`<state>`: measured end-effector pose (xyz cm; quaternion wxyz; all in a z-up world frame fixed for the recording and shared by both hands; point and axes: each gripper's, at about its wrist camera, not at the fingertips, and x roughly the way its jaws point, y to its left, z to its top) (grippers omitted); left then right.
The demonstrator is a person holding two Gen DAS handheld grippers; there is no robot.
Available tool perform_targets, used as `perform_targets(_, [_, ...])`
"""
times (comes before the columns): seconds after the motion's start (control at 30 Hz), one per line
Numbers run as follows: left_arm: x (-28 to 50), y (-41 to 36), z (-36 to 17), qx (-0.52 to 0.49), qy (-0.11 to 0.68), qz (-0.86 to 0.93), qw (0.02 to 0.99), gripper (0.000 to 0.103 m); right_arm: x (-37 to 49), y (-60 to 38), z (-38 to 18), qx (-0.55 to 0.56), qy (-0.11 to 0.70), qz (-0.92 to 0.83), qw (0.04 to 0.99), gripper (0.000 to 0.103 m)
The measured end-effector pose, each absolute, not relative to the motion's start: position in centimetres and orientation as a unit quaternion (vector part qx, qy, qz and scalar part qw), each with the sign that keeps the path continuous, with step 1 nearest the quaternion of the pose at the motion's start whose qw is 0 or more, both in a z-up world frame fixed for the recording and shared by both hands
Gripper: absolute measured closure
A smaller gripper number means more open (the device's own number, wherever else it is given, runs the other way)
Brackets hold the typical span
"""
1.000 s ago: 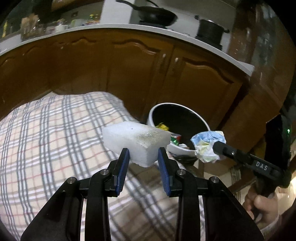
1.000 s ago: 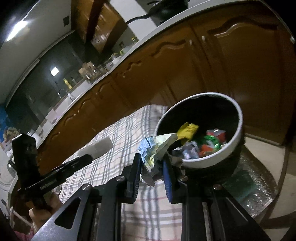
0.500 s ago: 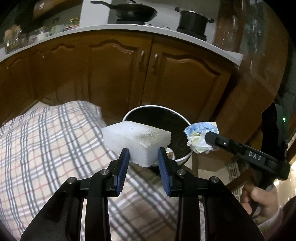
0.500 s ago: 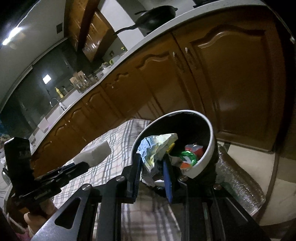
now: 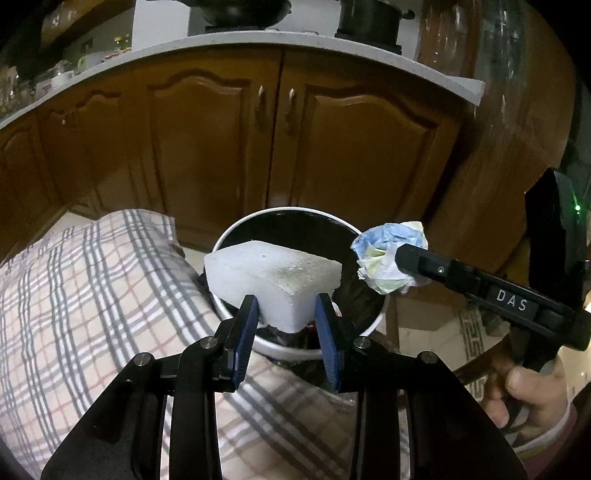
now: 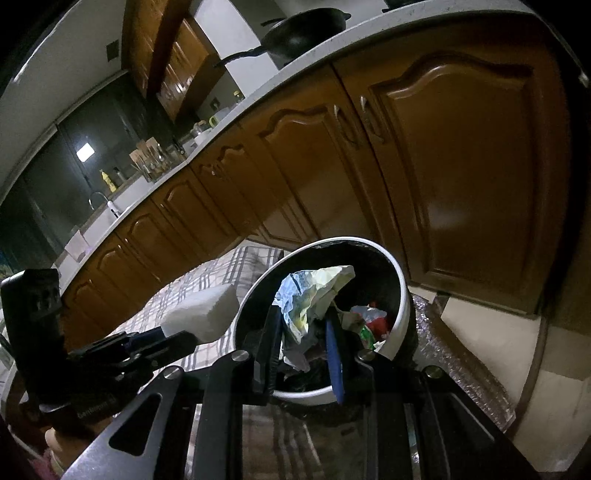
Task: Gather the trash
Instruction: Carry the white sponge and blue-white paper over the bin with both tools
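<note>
The trash here is two pieces, both held in the air over the bin (image 5: 369, 325). A white foam block (image 5: 271, 275) sits between the blue pads of the left gripper (image 5: 286, 325), gripped by its near corner, so most of the block juts forward over the bin's dark opening. A crumpled paper wad (image 6: 310, 299), pale blue and yellow, is pinched in the right gripper (image 6: 301, 332) and hangs just above the bin's near rim; in the left wrist view it shows at the bin's right side, close to the foam block but apart from it.

Both pieces seem to be held there because this is the drop point: released now, each would likely fall inside the white rim rather than onto the cloth. The foam overhangs the rim on the near left side, so it may need to go a little further in before it is let go.

The left jaws stand moderately apart, closed onto the foam block's corner. The right jaws are narrow, squeezed onto the paper wad, with loose folds spilling above and below them.

The bin already holds other scraps (image 6: 369, 321), red, green and white wrappers, low against its far wall. It stands at the edge of the desk, which is covered by a checked cloth (image 5: 92, 314). Behind it runs a row of brown cupboard doors (image 5: 221, 155) under a pale worktop carrying a dark pan (image 6: 306, 31).
</note>
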<state>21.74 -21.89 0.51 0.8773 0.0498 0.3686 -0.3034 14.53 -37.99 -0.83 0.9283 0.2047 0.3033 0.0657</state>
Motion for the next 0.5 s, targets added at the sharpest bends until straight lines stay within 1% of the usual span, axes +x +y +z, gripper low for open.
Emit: perform_targets(0.5, [23.8, -23.0, -1.2, 0.055, 0.388, -0.301, 0.869, 0.072, 17.3, -38.8, -2.3, 0.191, 0.333, 0.057, 0.922, 0.080])
